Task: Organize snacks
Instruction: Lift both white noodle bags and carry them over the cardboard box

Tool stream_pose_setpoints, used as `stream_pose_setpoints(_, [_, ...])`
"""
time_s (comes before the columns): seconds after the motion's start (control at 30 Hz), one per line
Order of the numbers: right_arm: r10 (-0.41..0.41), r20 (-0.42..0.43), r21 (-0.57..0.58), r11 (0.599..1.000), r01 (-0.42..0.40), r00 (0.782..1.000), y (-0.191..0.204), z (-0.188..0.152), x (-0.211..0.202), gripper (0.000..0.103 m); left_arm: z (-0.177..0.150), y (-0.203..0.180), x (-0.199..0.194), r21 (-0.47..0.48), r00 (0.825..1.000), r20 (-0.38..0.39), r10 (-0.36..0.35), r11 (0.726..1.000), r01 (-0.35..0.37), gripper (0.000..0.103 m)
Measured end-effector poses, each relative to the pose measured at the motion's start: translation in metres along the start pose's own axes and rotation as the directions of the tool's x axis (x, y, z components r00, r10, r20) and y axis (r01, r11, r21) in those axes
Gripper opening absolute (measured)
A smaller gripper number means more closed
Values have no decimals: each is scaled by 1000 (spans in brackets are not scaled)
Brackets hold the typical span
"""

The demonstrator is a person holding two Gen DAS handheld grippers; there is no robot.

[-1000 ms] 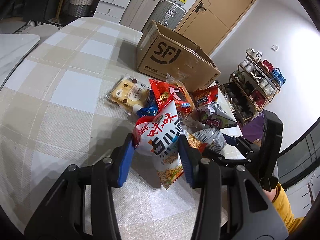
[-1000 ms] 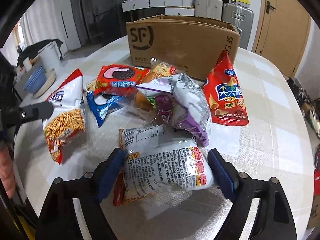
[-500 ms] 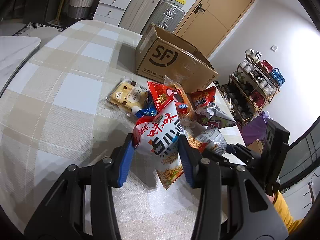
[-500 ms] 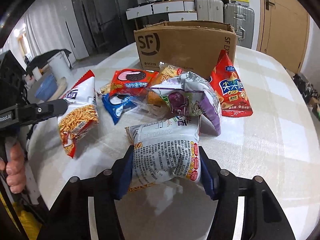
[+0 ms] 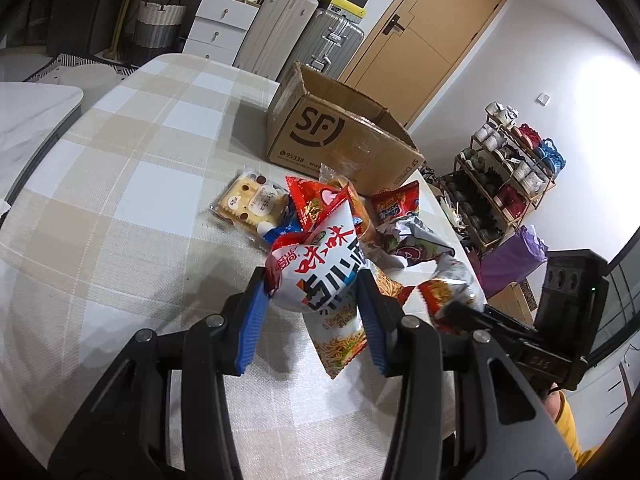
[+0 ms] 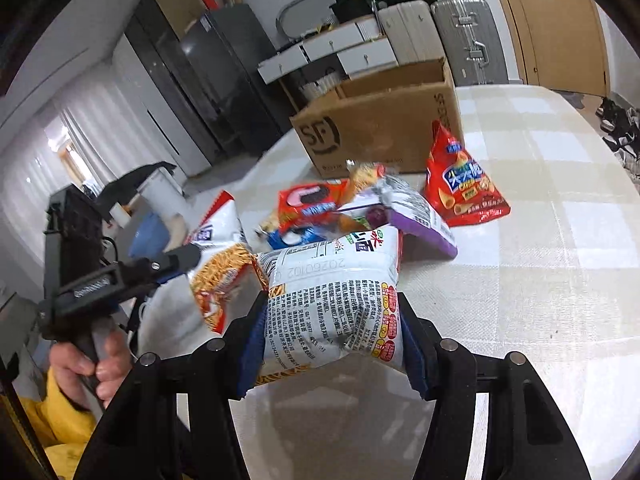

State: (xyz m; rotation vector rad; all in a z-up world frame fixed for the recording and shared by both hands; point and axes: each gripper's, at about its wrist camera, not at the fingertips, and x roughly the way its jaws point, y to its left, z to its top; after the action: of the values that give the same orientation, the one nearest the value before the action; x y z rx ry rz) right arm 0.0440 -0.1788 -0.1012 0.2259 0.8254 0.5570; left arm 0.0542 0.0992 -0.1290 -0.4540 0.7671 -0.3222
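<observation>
Lifted clear of the checked tablecloth [image 6: 552, 288] since a second ago, a white noodle-snack bag [image 6: 340, 304] is now pinched between the blue pads of the right gripper [image 6: 332, 344], whose jaws were wide around it then. A matching noodle bag [image 5: 320, 280] is clamped upright in the left gripper [image 5: 312, 304], its lower end hanging just above the table. Beyond both, the remaining snacks are seen heaped mid-table: a purple packet [image 6: 404, 212], a red cookie pack [image 6: 308, 204], a red chip bag [image 6: 460, 184] to the right and a cracker pack [image 5: 252, 202] on the far left. An open cardboard box [image 6: 384, 128] stands at the far side. Both bags are judged best carried high over the heap and released only once well inside the box, lest the pile be swept aside or the slippery film slide from the pads.
</observation>
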Motion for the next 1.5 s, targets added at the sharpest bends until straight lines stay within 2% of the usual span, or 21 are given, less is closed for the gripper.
stream_pose_setpoints(0.43, [77, 150, 10, 997, -79, 986, 19, 20, -56, 59, 11, -23, -38, 38, 998, 62, -8, 999, 6, 41])
stream_pose_setpoints(0.67, [85, 188, -12, 996, -84, 979, 31, 33, -68, 59, 15, -36, -60, 62, 995, 95, -17, 998, 11, 41])
stream_pose_setpoints(0.93, [126, 218, -5, 992, -128, 968, 36, 52, -77, 59, 29, -52, -83, 91, 992, 124, -7, 996, -5, 41])
stream_pose_setpoints(1.1, [132, 254, -43, 991, -125, 958, 49, 83, -92, 59, 52, -76, -107, 157, 982, 187, -10, 987, -20, 41])
stream_pose_setpoints(1.2, [122, 276, -82, 991, -103, 953, 58, 105, -99, 59, 75, -87, -119, 186, 976, 206, -75, 982, 37, 41])
stream_pose_setpoints(1.37, [119, 316, -111, 990, -88, 941, 63, 143, -103, 59, 116, -102, -133, 224, 966, 235, -106, 973, 53, 41])
stream_pose_setpoints(1.5, [100, 329, -87, 993, -75, 939, 52, 179, -96, 59, 159, -105, -123, 225, 967, 243, -77, 974, 21, 41])
